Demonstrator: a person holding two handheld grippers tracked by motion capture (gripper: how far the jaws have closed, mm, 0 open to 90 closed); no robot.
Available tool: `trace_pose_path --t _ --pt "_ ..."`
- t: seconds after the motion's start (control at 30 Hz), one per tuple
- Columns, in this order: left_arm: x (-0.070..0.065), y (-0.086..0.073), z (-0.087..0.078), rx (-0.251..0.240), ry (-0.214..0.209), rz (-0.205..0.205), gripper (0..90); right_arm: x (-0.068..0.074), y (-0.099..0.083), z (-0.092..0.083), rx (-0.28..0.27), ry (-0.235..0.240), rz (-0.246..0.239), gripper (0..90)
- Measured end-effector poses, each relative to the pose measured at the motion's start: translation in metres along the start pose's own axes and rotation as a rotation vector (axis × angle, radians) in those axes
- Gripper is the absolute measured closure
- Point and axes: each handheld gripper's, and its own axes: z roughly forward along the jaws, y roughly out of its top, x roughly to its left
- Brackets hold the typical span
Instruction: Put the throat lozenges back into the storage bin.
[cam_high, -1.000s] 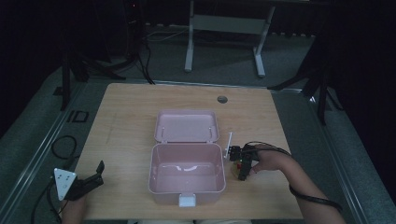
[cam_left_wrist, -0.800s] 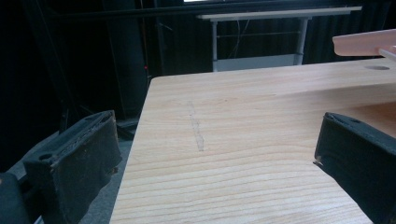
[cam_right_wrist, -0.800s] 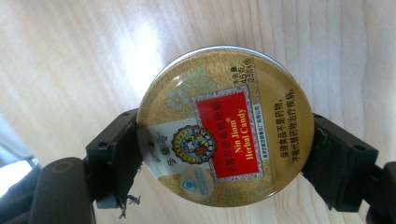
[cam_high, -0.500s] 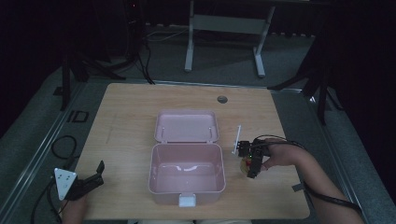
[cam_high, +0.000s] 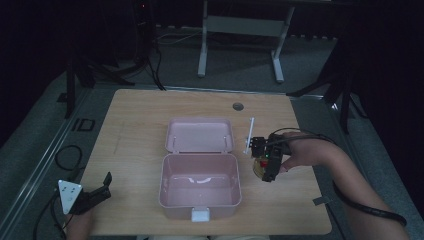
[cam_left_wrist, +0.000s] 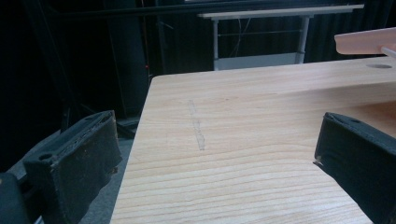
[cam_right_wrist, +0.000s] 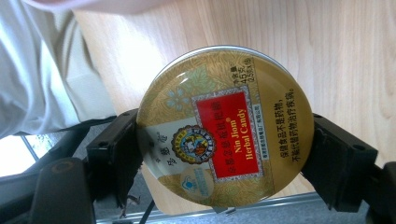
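Note:
A pink lunch box (cam_high: 200, 186) lies open at the table's middle, its lid (cam_high: 200, 135) flat behind it. My right gripper (cam_high: 264, 167) is to the right of the box, shut on a round gold candy tin (cam_high: 260, 167) with a red label. In the right gripper view the candy tin (cam_right_wrist: 224, 126) is clamped between both black jaws, held above the wood. A white stick (cam_high: 248, 135) lies just behind that gripper. My left gripper (cam_high: 102, 187) rests at the table's front left corner, open, with only bare wood between its pads (cam_left_wrist: 79, 158).
The wooden table (cam_high: 135, 145) has a round cable hole (cam_high: 238, 106) at the back. A scuff line (cam_left_wrist: 196, 126) marks the wood ahead of the left gripper. A metal stand (cam_high: 240, 30) and dark floor lie beyond the table. The box's white latch (cam_high: 201, 215) faces the front edge.
My right gripper with the tin has drawn away from the box's right wall, shifting right and slightly toward the front. The left gripper has stayed put.

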Motion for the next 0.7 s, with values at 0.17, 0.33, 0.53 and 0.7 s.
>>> trace_pose_path --t 0.17,0.33,0.53,0.7 --pt "0.0 0.0 0.0 -0.001 0.001 -0.001 0.5 0.01 0.018 -0.01 -0.013 0.011 -0.042 20.4" --pt "0.0 0.0 0.0 -0.001 0.0 -0.001 0.5 0.02 0.041 -0.012 -0.027 0.029 -0.091 20.4" --pt "0.0 0.0 0.0 -0.002 -0.002 -0.002 0.5 0.03 0.069 -0.009 -0.039 0.049 -0.149 20.4" --pt "0.001 0.0 0.0 -0.002 -0.003 -0.003 0.5 0.037 0.089 -0.004 -0.042 0.056 -0.191 20.4"
